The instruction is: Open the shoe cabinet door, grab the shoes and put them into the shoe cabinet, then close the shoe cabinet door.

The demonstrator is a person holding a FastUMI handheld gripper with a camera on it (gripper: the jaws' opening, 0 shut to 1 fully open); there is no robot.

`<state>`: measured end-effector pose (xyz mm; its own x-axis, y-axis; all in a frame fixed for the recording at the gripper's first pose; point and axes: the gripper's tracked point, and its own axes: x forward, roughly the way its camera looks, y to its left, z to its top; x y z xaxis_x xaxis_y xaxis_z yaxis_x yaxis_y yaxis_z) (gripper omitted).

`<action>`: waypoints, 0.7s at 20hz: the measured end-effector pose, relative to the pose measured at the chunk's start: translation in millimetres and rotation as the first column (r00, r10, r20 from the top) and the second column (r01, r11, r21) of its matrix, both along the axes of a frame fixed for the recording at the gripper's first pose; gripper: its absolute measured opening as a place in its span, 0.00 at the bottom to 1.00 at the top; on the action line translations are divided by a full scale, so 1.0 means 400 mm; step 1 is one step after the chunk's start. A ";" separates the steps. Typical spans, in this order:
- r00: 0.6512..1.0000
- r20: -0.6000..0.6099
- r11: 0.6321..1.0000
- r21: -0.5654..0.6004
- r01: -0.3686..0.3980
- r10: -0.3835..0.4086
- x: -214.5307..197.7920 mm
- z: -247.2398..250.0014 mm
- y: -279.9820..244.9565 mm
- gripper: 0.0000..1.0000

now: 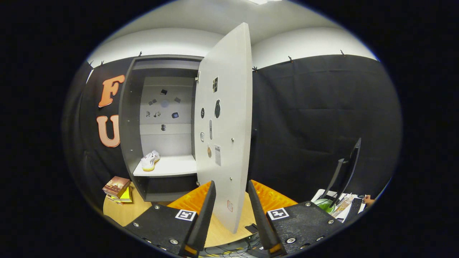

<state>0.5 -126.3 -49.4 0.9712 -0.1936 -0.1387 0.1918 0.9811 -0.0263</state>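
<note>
The shoe cabinet [129, 118] has dark grey walls, and its back panel and shelf [168, 166] are pale grey to white. The open shoe cabinet door [224, 122] is light grey with small dark stickers on it. The shoe [150, 160] is white with a yellowish sole. The table [123, 213] is light wood colour. The books [116, 188] show a brown cover and a yellow one. The bowl [324, 205] is perhaps green.

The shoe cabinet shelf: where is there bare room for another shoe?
On the white shelf, the patch right of the white shoe, up to the open door, is bare. The left end is taken. The gripper, fingers open, sits before the door edge.
</note>
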 end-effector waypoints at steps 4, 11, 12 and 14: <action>0.997 0.006 0.997 0.030 -0.073 0.073 -0.004 -0.030 0.121 0.66; 0.973 -0.091 0.977 0.022 -0.211 0.212 0.079 -0.227 0.337 0.88; 0.966 -0.116 0.973 0.027 -0.228 0.230 0.099 -0.274 0.364 0.90; 0.956 -0.158 0.968 0.015 -0.250 0.249 0.139 -0.372 0.399 0.93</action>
